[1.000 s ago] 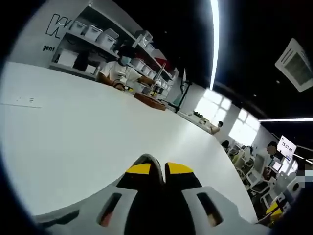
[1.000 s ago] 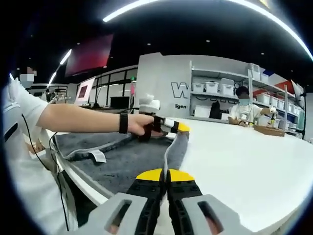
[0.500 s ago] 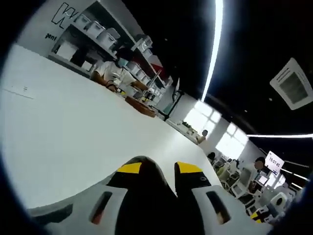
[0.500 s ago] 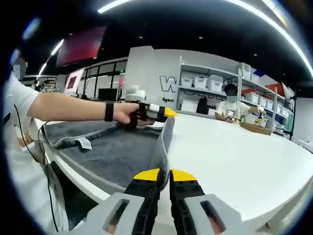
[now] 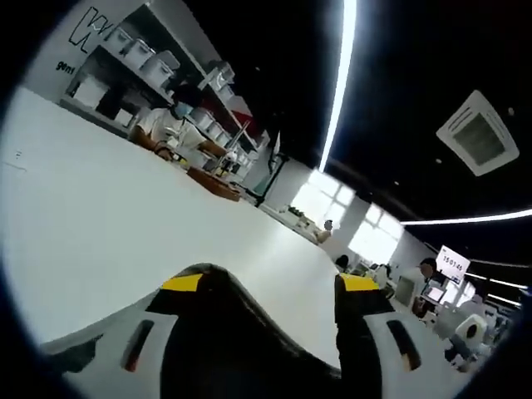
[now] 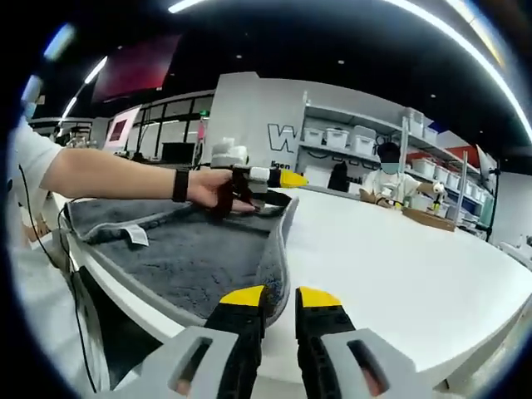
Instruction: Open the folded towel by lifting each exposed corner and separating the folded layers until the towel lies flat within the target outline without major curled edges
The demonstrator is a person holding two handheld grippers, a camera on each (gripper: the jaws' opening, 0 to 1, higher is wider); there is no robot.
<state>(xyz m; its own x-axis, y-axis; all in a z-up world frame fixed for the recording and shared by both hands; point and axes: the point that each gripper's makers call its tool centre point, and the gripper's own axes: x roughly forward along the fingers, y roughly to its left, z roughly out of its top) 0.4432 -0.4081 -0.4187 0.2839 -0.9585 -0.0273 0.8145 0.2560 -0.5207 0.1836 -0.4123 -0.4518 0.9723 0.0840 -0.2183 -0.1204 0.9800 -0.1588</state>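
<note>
Jaws of left gripper [image 5: 270, 284] wide apart, holding nothing | right gripper [image 6: 279, 297] jaws slightly apart, at towel [image 6: 195, 258] edge | grey towel at lower left, on white worktop [image 6: 399, 266]

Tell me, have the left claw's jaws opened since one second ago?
Yes. The left claw had its yellow tips nearly touching; now they stand wide apart, with the white table showing between them.

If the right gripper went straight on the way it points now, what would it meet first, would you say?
Probably the near edge of the grey towel, which lies just beyond the slightly parted tips of the right gripper on the white table; depth is unclear.
</note>
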